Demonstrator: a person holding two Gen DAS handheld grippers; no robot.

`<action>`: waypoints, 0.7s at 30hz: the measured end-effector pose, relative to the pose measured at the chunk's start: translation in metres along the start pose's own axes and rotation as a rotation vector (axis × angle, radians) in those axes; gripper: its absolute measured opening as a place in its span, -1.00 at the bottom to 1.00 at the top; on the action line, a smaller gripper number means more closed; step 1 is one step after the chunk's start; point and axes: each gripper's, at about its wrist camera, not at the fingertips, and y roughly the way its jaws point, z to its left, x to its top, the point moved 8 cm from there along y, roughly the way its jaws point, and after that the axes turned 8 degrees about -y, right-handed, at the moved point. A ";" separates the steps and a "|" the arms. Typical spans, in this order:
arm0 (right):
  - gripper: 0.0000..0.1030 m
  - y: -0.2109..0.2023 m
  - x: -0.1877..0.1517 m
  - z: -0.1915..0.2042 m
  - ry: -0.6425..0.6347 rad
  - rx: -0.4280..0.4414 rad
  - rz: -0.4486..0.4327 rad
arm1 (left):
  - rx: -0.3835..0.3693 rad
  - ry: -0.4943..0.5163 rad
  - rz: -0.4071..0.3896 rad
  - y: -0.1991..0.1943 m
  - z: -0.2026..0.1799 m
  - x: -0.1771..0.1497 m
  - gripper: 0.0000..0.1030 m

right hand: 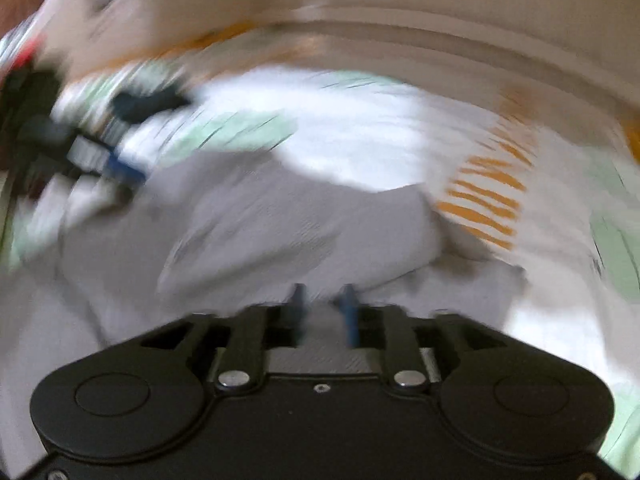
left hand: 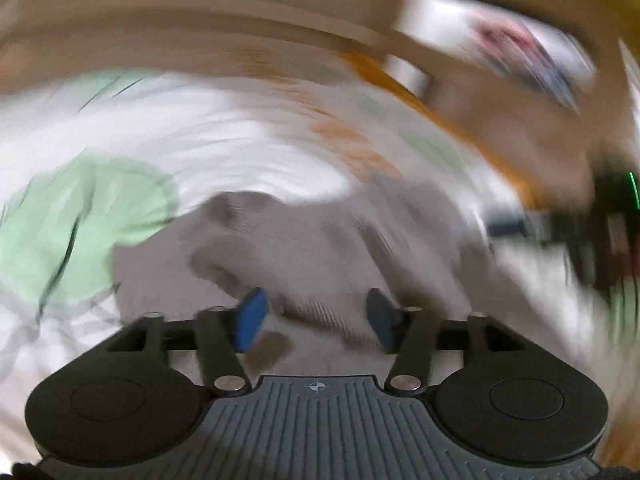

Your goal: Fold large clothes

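Note:
A grey garment (left hand: 304, 248) lies spread on a white bedsheet (left hand: 224, 136) with pale green and orange patterns. Both views are smeared by motion. My left gripper (left hand: 317, 320) hangs just over the grey cloth, its blue pads (left hand: 252, 320) well apart with nothing pinched between them. The grey garment (right hand: 256, 216) fills the middle of the right wrist view. My right gripper (right hand: 323, 308) sits low over the garment's near edge, its pads a narrow gap apart with cloth showing through the gap. The left gripper (right hand: 120, 168) shows blurred at that view's left.
The sheet's orange stripes (right hand: 484, 200) lie right of the garment and a green patch (left hand: 88, 216) to its left. A beige wall or headboard (left hand: 200, 8) runs behind the bed. A blurred dark device (left hand: 600, 240) sits at the right edge.

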 end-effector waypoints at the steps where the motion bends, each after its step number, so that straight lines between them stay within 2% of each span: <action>1: 0.19 0.002 0.003 -0.007 0.079 -0.001 -0.014 | -0.007 -0.105 -0.027 0.002 0.007 0.005 0.08; 3: 0.22 0.008 0.007 -0.022 0.230 -0.017 -0.038 | 0.007 -0.267 -0.051 0.012 0.020 0.009 0.10; 4: 0.22 0.014 0.009 -0.027 0.284 -0.023 -0.034 | 0.021 -0.307 -0.055 0.019 0.022 0.008 0.10; 9: 0.22 0.032 -0.005 -0.035 0.431 -0.018 -0.057 | 0.046 -0.417 -0.052 0.047 0.030 -0.008 0.10; 11: 0.22 0.036 -0.011 -0.040 0.451 -0.014 -0.062 | 0.057 -0.411 -0.051 0.051 0.035 -0.008 0.10; 12: 0.22 0.041 -0.013 -0.042 0.454 -0.009 -0.059 | 0.057 -0.400 -0.058 0.041 0.042 -0.009 0.10; 18: 0.22 0.049 -0.021 -0.046 0.493 0.007 -0.067 | 0.063 -0.283 -0.083 0.042 0.031 0.000 0.07; 20: 0.22 0.050 -0.021 -0.047 0.499 0.010 -0.073 | 0.045 -0.246 -0.085 0.044 0.030 0.000 -0.20; 21: 0.22 0.050 -0.021 -0.047 0.499 0.008 -0.074 | 0.048 -0.236 -0.092 0.042 0.031 0.000 -0.59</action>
